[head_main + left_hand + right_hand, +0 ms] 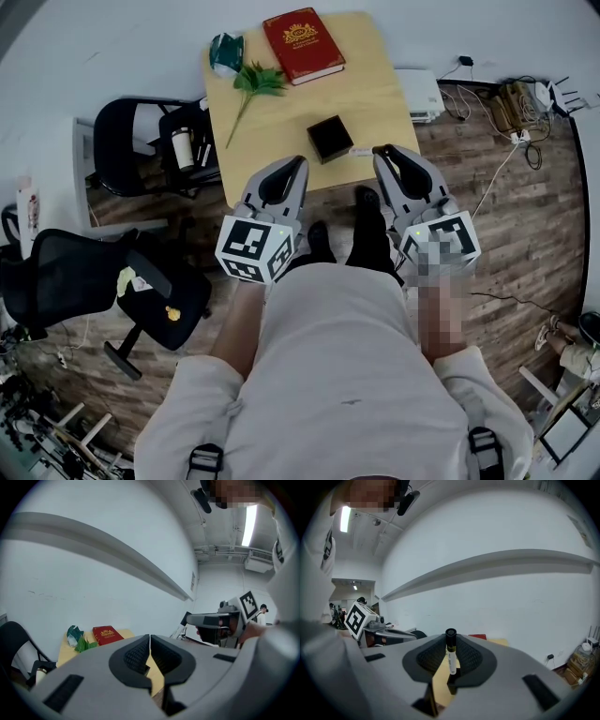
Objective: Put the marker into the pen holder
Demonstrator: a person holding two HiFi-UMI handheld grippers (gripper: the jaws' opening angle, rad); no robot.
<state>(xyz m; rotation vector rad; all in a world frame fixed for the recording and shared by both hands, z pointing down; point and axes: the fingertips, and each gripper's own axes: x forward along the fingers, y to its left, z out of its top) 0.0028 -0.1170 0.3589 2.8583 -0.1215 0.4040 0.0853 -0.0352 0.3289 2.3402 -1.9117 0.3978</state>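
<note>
**Your shirt, your two grippers, and a marker that isn't in the holder yet**

Closest to the head camera is your pale shirt, filling the bottom middle of the frame. Both grippers poke out just above it. Your left gripper sits centre-left, and its own view shows the jaws pressed together with nothing between them. Your right gripper is centre-right and clamped on the white marker with a black cap and a yellow band. In the right gripper view the marker stands upright between the pads, cap on top and sticking up above them.

Both gripper tips reach the near edge of the light wooden table in the upper middle of the head view. On it, close to that edge, sits the black square pen holder. It's between the two tips and a bit higher in the frame, touching neither. So the marker is near the holder, down and to its right, not in it.

Further up the table you've got a green leafy sprig, a red hardback book with gold print at the top edge, and a crumpled green-and-white packet at the table's upper-left corner. A black office chair stands at the left on the wood-plank floor.
</note>
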